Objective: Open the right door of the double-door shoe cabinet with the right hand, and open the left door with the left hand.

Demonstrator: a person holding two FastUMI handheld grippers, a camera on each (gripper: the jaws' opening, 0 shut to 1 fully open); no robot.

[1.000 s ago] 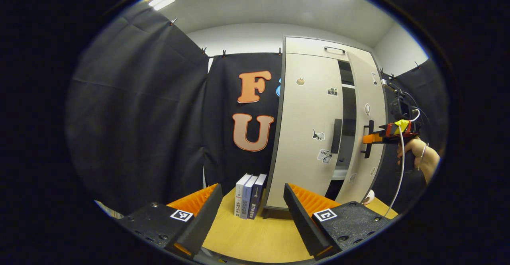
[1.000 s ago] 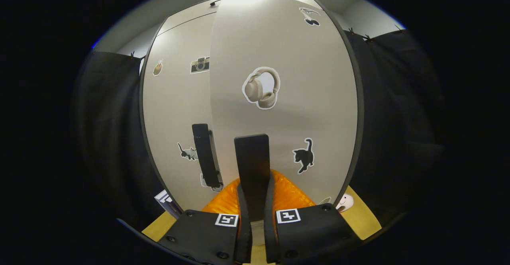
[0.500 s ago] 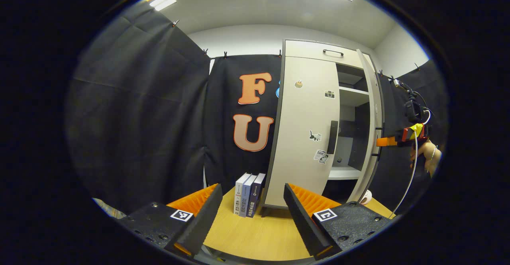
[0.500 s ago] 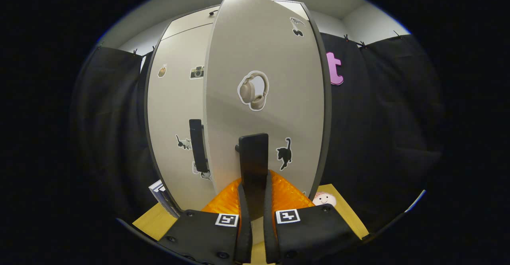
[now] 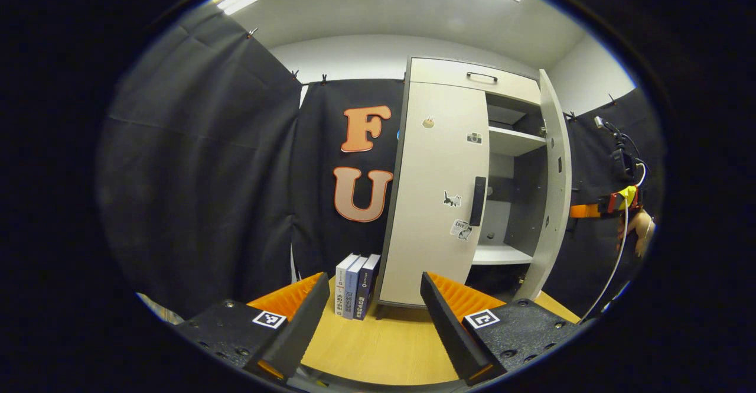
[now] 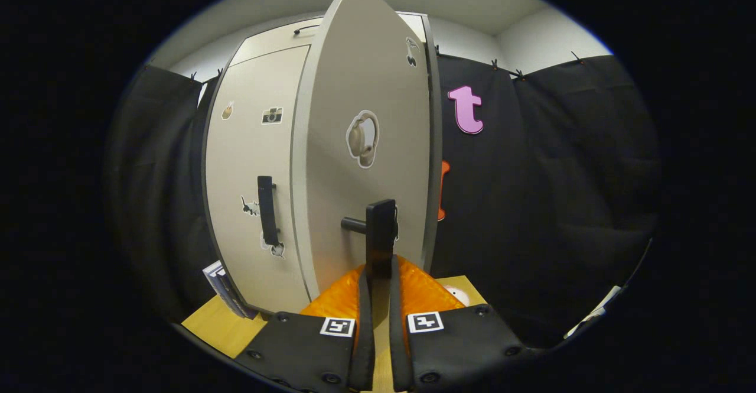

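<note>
Standing on a wooden table (image 5: pixel 378 351), cabinet (image 5: pixel 449 80); right gripper (image 6: pixel 378 275) clamped on handle (image 6: pixel 380 233), left gripper (image 5: pixel 375 298) agape.

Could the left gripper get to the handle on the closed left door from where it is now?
Probably yes: the left gripper is open, and only bare table lies before the left door's handle.

The right door (image 5: pixel 555 180) stands swung well out, baring the cabinet's shelves (image 5: pixel 512 140) and leaving an open gap between it and the closed left door (image 5: pixel 440 192). The left door's handle (image 5: pixel 478 201) stands clear at that gap's edge. Bare tabletop (image 5: pixel 378 346) lies ahead of the left gripper (image 5: pixel 375 322), whose jaws are spread. Upright books (image 5: pixel 353 286) stand just beside the cabinet's left foot.
</note>
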